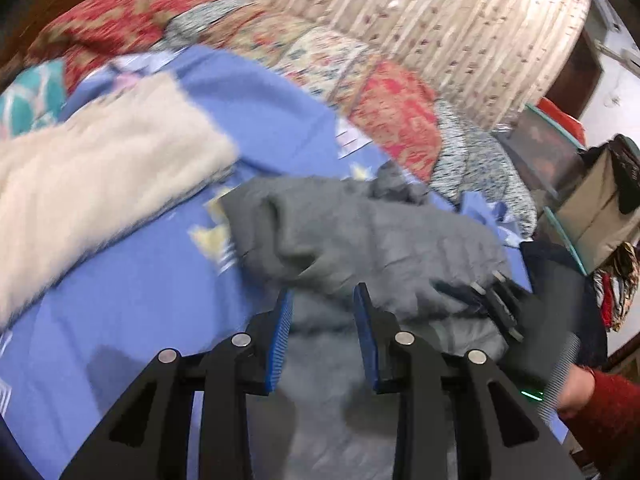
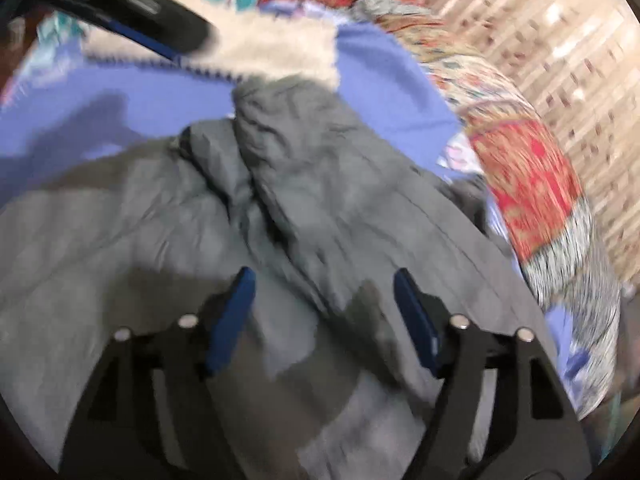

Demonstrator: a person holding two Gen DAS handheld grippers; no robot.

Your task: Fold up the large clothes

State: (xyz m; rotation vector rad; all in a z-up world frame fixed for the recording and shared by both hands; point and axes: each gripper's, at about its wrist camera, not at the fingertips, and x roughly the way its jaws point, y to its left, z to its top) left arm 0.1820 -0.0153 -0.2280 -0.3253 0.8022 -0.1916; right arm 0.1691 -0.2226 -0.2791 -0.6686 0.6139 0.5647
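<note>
A large grey padded jacket [image 1: 360,240] lies crumpled on a blue bedsheet [image 1: 140,280]. My left gripper [image 1: 323,300] is open just above the jacket's near part, nothing between its blue pads. In the right wrist view the jacket [image 2: 280,208] fills the middle, and my right gripper [image 2: 324,280] is open over it, holding nothing. The right gripper also shows at the right edge of the left wrist view [image 1: 520,312], on the jacket's edge. The left gripper's finger [image 2: 160,24] shows at the top left of the right wrist view. Both views are motion-blurred.
A cream fleecy garment [image 1: 100,184] lies on the sheet to the left. A red patterned quilt [image 1: 380,108] is bunched along the far side, with a curtain [image 1: 440,20] behind. Cluttered shelves and a bag [image 1: 600,208] stand at the right.
</note>
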